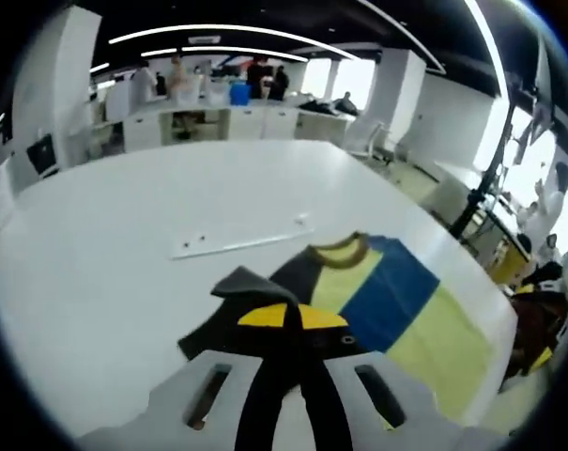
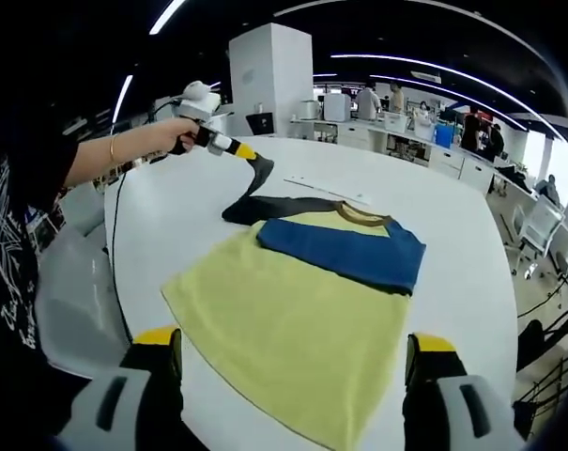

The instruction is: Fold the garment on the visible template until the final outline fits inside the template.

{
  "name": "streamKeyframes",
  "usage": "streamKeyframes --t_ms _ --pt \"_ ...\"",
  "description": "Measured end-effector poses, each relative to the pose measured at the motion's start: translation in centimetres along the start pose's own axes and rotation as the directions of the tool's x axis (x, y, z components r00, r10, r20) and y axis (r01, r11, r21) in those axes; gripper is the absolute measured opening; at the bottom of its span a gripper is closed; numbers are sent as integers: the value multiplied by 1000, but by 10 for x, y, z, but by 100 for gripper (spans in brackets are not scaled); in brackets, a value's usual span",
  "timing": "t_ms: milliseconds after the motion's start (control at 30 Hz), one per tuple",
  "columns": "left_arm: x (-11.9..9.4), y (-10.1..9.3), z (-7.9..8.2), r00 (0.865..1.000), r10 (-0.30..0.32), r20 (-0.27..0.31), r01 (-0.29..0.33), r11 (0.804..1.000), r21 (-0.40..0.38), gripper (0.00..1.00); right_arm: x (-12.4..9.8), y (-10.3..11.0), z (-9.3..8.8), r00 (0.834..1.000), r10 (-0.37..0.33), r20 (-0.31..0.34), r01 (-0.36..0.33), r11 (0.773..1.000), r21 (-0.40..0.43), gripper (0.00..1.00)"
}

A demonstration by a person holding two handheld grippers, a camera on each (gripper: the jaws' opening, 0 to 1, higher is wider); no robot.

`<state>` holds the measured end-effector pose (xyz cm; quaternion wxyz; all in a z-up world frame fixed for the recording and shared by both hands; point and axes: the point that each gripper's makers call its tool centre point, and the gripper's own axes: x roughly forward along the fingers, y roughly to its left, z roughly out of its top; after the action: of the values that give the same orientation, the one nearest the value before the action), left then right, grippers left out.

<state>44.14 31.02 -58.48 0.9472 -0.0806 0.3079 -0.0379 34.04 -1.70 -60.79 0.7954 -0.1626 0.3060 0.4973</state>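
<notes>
Two claws work over a white bench (image 2: 509, 282). At the bottom of the right gripper view, the right claw (image 2: 293, 362) stands with its jaws wide apart, yellow-tipped, gripping nothing; the yellow hem of the shirt (image 2: 293, 319) lies between them and just beyond. The shirt spreads flat across the middle of that frame, yellow below, a blue band across the chest, a brown collar at the far edge. Its dark sleeve (image 2: 265, 193) rises off the bench toward the upper left, pinched in the left claw (image 2: 251, 155), which a hand (image 2: 157, 136) holds there.

At the bottom centre of the left gripper view, the left claw (image 1: 291, 319) has its yellow tips closed on the dark sleeve (image 1: 255, 291), the cloth hanging down between the jaws. Beyond it the shirt (image 1: 387, 296) lies to the right of centre. Farther up, a thin white strip (image 1: 237, 244) lies on the bench (image 1: 124, 207). At the top of the frame stand counters and people, too small to detail.
</notes>
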Motion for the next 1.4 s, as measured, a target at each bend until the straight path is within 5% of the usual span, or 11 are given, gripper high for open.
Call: streamKeyframes --t_ms 567,1400 --pt "37 -65 11 996 -84 -37 86 995 57 0 3 3 -5 1000 8 20 -9 999 34 100" --pt "66 -156 36 974 -224 -19 225 971 77 0 -1 -2 -19 1000 -3 10 3 998 55 100"
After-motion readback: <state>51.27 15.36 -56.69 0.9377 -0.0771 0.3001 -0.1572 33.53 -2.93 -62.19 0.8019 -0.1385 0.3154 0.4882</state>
